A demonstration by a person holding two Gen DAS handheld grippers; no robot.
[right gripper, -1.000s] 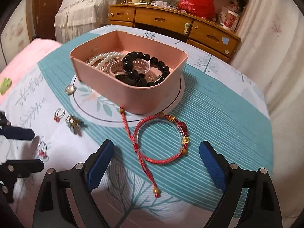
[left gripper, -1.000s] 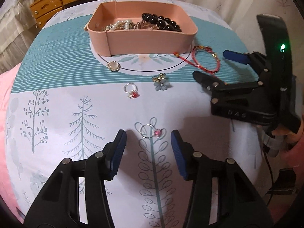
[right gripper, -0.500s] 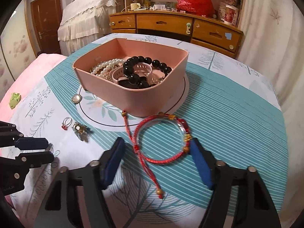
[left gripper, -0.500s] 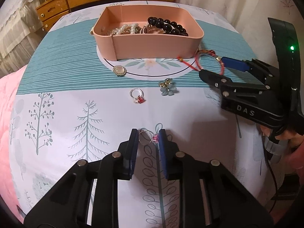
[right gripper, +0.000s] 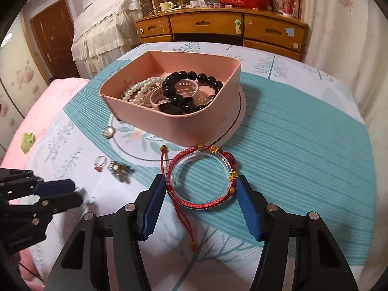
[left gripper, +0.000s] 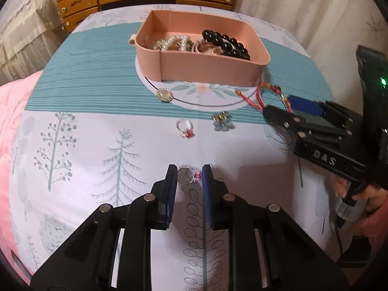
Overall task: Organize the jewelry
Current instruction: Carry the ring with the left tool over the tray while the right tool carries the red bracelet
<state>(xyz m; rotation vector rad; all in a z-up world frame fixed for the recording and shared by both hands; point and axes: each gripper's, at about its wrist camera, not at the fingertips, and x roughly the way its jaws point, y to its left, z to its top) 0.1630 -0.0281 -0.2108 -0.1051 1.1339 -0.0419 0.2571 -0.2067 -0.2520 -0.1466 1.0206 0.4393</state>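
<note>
My left gripper (left gripper: 188, 178) is shut on a silver ring with a pink stone (left gripper: 190, 178), its pads touching the ring on both sides just above the cloth. My right gripper (right gripper: 201, 189) is shut on a red cord bracelet with a clear bangle (right gripper: 201, 177), its blue pads (right gripper: 155, 198) pressing both sides. The bracelet also shows in the left wrist view (left gripper: 269, 94). The pink jewelry box (left gripper: 203, 70) stands at the far middle and holds pearls and a black bead bracelet (right gripper: 184, 92).
On the cloth lie a ring with a red stone (left gripper: 185, 129), a blue flower brooch (left gripper: 222, 122) and a round pearl brooch (left gripper: 164, 95). A green scrap (right gripper: 28, 141) lies at the left. A wooden dresser (right gripper: 218, 29) stands behind the table.
Both grippers have closed from wide open. The left shut on the pink-stone ring, the right on the red bracelet. The ring seems slightly lifted.
</note>
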